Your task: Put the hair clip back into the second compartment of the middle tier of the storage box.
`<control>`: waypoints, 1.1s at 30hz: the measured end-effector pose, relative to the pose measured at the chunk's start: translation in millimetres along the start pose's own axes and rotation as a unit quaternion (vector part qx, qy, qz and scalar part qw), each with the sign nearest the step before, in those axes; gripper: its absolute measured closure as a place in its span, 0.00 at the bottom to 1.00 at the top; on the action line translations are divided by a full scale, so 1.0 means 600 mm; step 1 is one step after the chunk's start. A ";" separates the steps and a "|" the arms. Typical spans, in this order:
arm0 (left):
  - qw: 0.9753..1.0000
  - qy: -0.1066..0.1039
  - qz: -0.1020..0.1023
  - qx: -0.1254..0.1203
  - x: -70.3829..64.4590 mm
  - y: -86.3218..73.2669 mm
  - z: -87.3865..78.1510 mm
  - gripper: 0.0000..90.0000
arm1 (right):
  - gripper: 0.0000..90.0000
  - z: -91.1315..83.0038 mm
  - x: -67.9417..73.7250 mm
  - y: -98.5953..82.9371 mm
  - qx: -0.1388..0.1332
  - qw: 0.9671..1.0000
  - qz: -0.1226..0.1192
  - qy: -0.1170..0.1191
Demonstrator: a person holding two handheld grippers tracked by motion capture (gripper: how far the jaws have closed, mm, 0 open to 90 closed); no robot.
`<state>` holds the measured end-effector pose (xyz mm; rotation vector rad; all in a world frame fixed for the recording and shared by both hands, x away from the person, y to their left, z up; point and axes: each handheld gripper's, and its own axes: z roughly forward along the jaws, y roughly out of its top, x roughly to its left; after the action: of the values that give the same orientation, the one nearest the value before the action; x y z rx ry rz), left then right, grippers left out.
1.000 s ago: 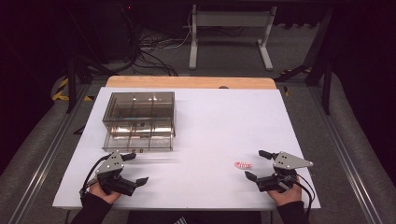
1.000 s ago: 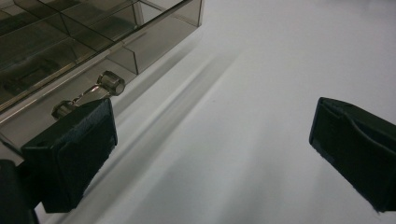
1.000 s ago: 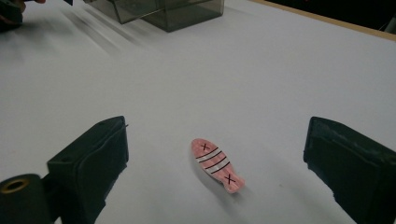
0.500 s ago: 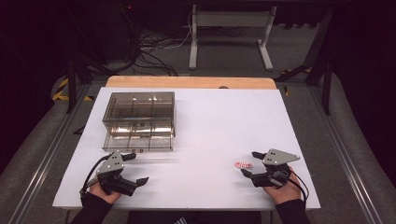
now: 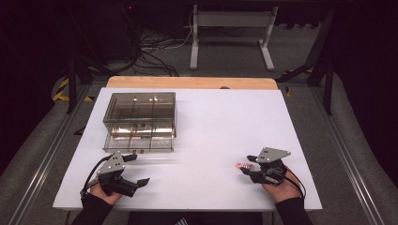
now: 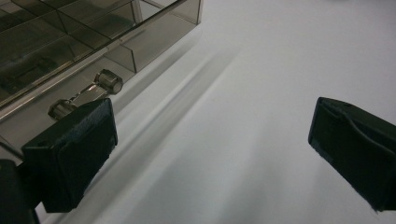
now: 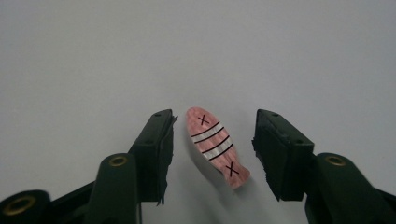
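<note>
Fingers (image 7: 161, 154) of the right gripper (image 7: 212, 156) apart around a pink striped piece (image 7: 215, 147), cross marks clear up close.

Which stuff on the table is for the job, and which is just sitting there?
For the job:
- pink fish-shaped piece, lying on the table between the open jaws of the right gripper, not yet gripped
- smoky clear drawer box, its lowest drawer handle near the open left gripper

Just sitting there:
- white table
- cables on the floor

A smoky clear drawer box (image 5: 139, 121) sits on the white table (image 5: 220, 122), cables (image 5: 145, 56) behind.
</note>
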<state>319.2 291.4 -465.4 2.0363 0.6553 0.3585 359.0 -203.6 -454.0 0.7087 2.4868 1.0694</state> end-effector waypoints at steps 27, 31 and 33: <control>1.000 -0.002 -0.005 0.004 0.002 0.000 0.000 0.03 | 0.78 0.010 -0.001 0.001 0.025 1.000 -0.007 -0.007; 1.000 -0.002 -0.005 0.004 0.002 0.000 0.000 0.03 | 0.82 0.013 -0.003 -0.001 0.032 0.999 -0.002 -0.003; 1.000 -0.002 -0.005 0.004 0.002 0.000 0.000 0.03 | 0.85 0.013 -0.003 0.000 0.033 0.999 -0.001 -0.002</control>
<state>320.0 291.8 -465.2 2.0410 0.6644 0.3465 364.1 -200.0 -459.1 0.7259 2.5281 0.9877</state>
